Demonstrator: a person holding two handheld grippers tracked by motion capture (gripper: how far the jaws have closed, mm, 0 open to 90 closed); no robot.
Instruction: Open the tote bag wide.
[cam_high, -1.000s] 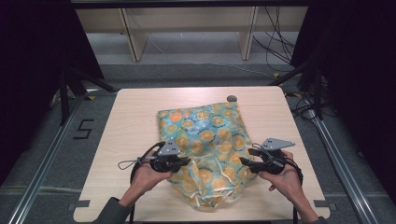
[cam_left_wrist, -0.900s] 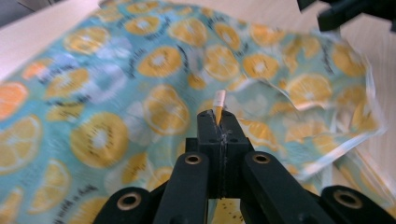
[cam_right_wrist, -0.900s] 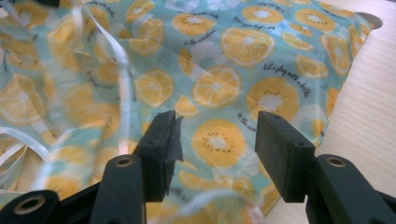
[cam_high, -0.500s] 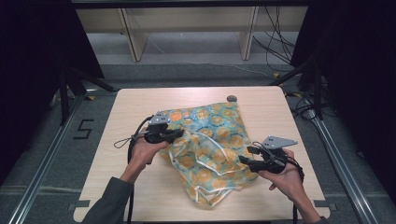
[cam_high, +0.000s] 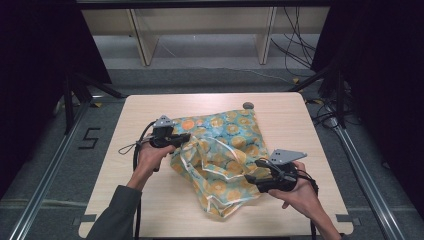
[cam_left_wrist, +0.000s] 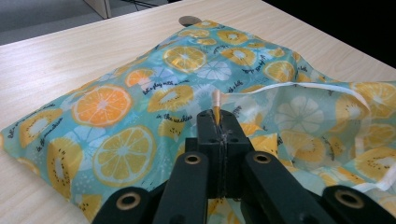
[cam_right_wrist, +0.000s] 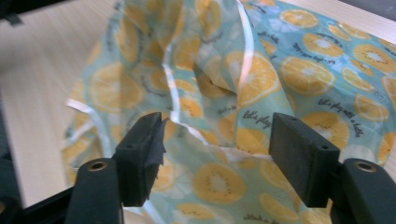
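Fruit cloth in two claws

From above, the thin, crumpled fruit cloth (cam_high: 225, 155) lies mid-table. The left gripper (cam_left_wrist: 218, 122) is clamped on its edge. The right gripper (cam_right_wrist: 217, 140) has just been opening, cloth loose between its flat black jaws.

Pale wood table (cam_high: 150, 107), grey carpet floor (cam_high: 200, 80), light shelf unit (cam_high: 200, 25) behind, black curtains (cam_high: 35, 75) both sides, cables (cam_high: 295, 45)
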